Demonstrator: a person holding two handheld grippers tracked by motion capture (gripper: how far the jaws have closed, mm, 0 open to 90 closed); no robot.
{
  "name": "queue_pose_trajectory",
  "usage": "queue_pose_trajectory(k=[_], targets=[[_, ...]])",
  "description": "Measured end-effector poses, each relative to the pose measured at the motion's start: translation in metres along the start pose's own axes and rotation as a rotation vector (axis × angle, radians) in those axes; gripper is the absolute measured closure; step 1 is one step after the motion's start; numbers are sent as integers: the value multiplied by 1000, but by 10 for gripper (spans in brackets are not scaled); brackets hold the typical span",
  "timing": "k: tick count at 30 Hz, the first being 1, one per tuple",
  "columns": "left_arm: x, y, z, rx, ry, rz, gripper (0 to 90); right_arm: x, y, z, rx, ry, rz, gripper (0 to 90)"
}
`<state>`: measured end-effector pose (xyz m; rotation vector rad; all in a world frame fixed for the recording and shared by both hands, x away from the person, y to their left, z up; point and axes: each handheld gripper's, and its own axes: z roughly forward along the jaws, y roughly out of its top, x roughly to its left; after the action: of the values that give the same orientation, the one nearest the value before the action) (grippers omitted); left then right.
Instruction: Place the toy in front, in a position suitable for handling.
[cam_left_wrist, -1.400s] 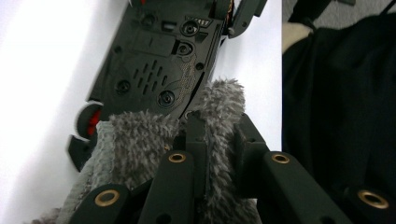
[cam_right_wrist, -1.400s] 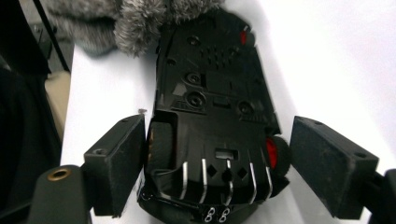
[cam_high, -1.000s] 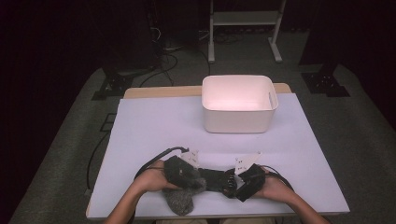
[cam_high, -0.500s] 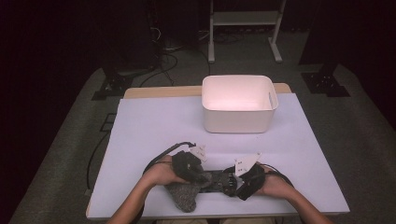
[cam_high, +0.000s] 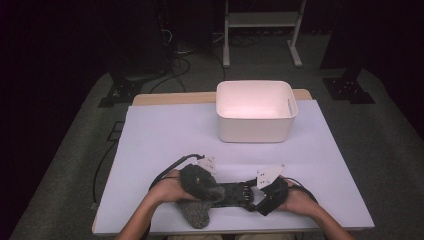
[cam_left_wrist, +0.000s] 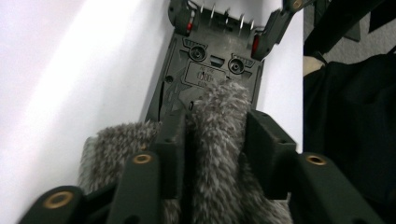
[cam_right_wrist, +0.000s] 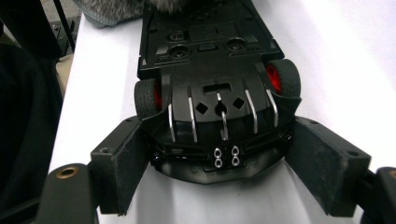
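— The left gripper (cam_left_wrist: 212, 140): what are its jaws doing?
— They have just been opening, with a grey fuzzy cloth (cam_left_wrist: 219, 154) between them; the pads stand apart from the fur on one side, so it's released.
— And the right gripper (cam_right_wrist: 219, 161)?
— Clenched on the end of a black toy car (cam_right_wrist: 210, 79), lying upside down, red-hubbed wheels up.
— Where is it all?
— At the near edge of the white table (cam_high: 165, 135), cloth draped over the car's far end. A white bin (cam_high: 256, 111) stands well apart, behind.

The sock (cam_left_wrist: 219, 140) is grey, fuzzy cloth. The toy car (cam_right_wrist: 210, 60) is black plastic, partly glossy, with bright metal strips underneath. The bin (cam_high: 255, 111) is smooth white plastic. The worktop (cam_high: 165, 135) looks matt white.
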<state>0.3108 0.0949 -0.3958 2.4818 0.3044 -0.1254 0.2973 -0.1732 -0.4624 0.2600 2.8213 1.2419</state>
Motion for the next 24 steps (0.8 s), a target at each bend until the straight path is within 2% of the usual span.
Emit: queue_pose_trajectory(k=[2,5,8,11,14,18,21,24], targets=[[-1,-2,-6,-6,31,-17,482,0,0,1,5,1,0,215],[-2,-5,-15,1,62,-25,435,0,0,1,2,0,-2,215],[-4,-8,-17,27,79,-29,435,1,0,1,3,-2,-5,215],[-4,-10,-14,42,69,-26,518,1,0,1,2,-3,-6,215],[-3,-12,-7,55,54,-17,674,1,1,1,-2,-5,-7,215],[-4,-8,0,46,51,19,801,1,2,-1,-23,-5,-4,216],[-6,-1,2,40,47,44,823,2,2,0,-13,-9,-19,216],[-10,15,11,43,26,74,823,2,1,1,-14,-12,-24,217]])
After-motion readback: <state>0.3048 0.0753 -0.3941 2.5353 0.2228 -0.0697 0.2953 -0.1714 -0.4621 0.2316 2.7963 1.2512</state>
